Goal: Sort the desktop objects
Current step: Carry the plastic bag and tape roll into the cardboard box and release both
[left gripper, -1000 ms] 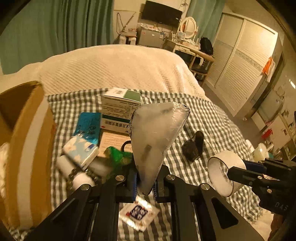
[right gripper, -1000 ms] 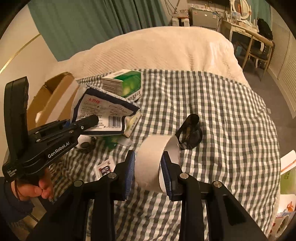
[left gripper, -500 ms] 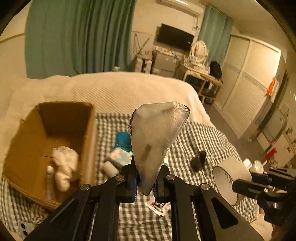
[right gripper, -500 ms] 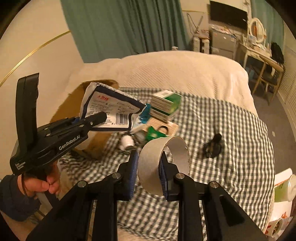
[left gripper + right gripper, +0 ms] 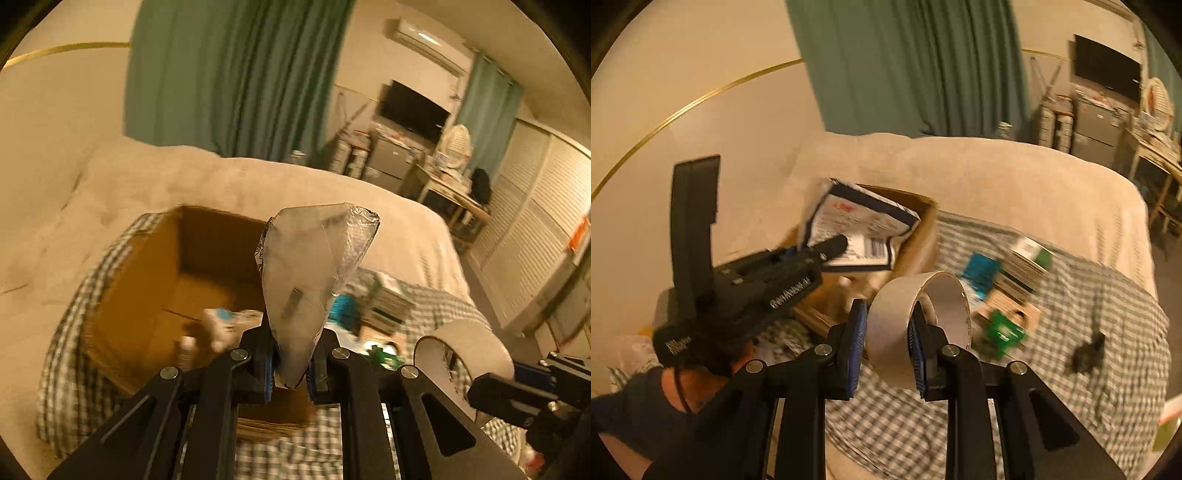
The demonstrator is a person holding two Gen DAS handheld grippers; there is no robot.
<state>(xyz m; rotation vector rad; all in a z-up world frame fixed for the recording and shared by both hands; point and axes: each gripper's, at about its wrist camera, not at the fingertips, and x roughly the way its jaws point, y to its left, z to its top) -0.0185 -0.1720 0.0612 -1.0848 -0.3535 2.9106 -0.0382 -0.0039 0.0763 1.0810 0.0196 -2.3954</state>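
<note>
My left gripper (image 5: 290, 369) is shut on a flat plastic packet (image 5: 314, 273) and holds it up over the open cardboard box (image 5: 147, 273). In the right wrist view the packet (image 5: 857, 232) shows its printed white and blue face above the box (image 5: 923, 236). My right gripper (image 5: 884, 354) is shut on a roll of tape (image 5: 916, 325), held above the checked cloth beside the box. The roll also shows in the left wrist view (image 5: 461, 350). Several items lie inside the box (image 5: 218, 328).
On the checked cloth (image 5: 1089, 295) lie a green and white carton (image 5: 1030, 258), a teal pack (image 5: 979, 273), a green item on a tan card (image 5: 1004, 328) and a small black object (image 5: 1087, 356). A cream bed (image 5: 997, 177) lies behind.
Both grippers have swung left with their loads. The packet now hangs over the open box, and the tape roll has come close to the box's right side.
</note>
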